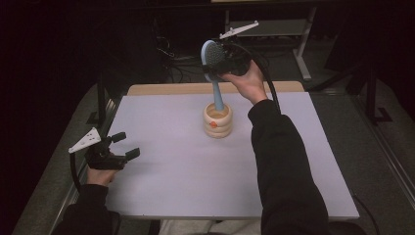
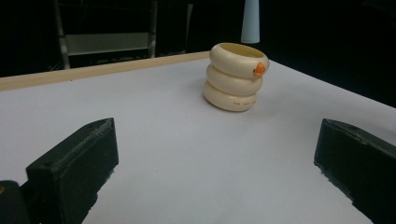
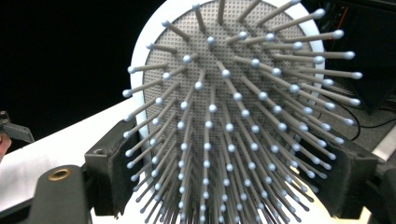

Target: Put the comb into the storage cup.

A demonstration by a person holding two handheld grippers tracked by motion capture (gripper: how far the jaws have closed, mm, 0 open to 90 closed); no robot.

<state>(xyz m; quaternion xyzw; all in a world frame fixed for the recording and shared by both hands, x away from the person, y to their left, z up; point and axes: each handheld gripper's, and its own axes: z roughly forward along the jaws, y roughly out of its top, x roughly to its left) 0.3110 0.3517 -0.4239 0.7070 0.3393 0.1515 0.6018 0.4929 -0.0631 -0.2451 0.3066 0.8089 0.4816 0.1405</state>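
- Right gripper (image 1: 221,61), held aloft in the person's right hand (image 1: 247,81) over the far part of the table, clamped the head of a light-blue hairbrush (image 1: 212,61); in the right gripper view its two black jaws pressed on either edge of the brush head (image 3: 229,107), whose grey bristle pad faced the camera.
- Hairbrush handle (image 1: 217,95) ran downward from the head, its lower end inside the mouth of the holder; the brush stood nearly upright, leaning slightly.
- Cream holder (image 1: 218,120), shaped like three stacked rings with a small orange mark (image 1: 213,125) on its side, stood on the table near the middle of its far half; in the left gripper view the handle tip (image 2: 251,21) showed just above its rim (image 2: 238,49).
- Left gripper (image 1: 120,146), in the left hand (image 1: 100,175) at the near-left edge of the table, was well apart from the holder; its jaws stood wide apart with bare table between them.
- Table (image 1: 171,171) had a pale lavender top with a wooden strip (image 1: 161,89) along its far edge.
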